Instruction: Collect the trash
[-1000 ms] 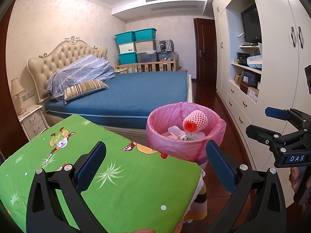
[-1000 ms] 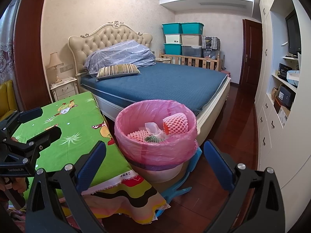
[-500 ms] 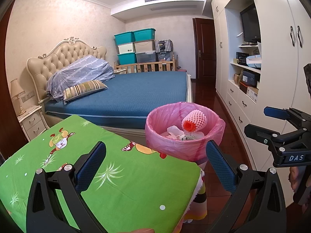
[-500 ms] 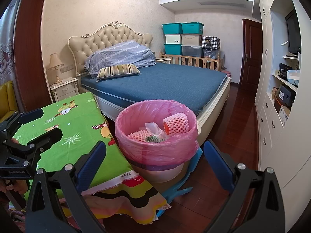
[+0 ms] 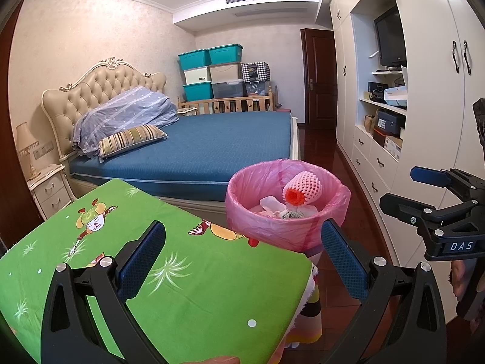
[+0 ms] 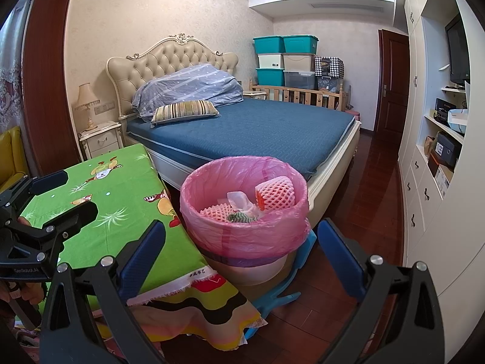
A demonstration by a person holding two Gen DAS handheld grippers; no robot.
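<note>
A bin lined with a pink bag (image 5: 288, 230) (image 6: 245, 233) stands on the floor beside the table. Inside lie a pink foam fruit net (image 5: 301, 186) (image 6: 277, 194), another net and crumpled paper (image 6: 239, 204). My left gripper (image 5: 242, 257) is open and empty above the green tablecloth (image 5: 188, 288), short of the bin. My right gripper (image 6: 242, 254) is open and empty, in front of the bin and above the floor. Each gripper shows in the other's view: the right one (image 5: 424, 200) and the left one (image 6: 54, 194), both open.
A bed with a blue cover (image 6: 257, 127) stands behind the bin. White wardrobes and shelves (image 6: 436, 151) line the right wall. A nightstand with a lamp (image 6: 100, 139) is at the left. A blue stool (image 6: 291, 276) holds the bin. The floor is dark wood (image 6: 379, 212).
Both views have shifted very slightly. Both grippers stay open and empty, and the trash in the bin has not moved.
</note>
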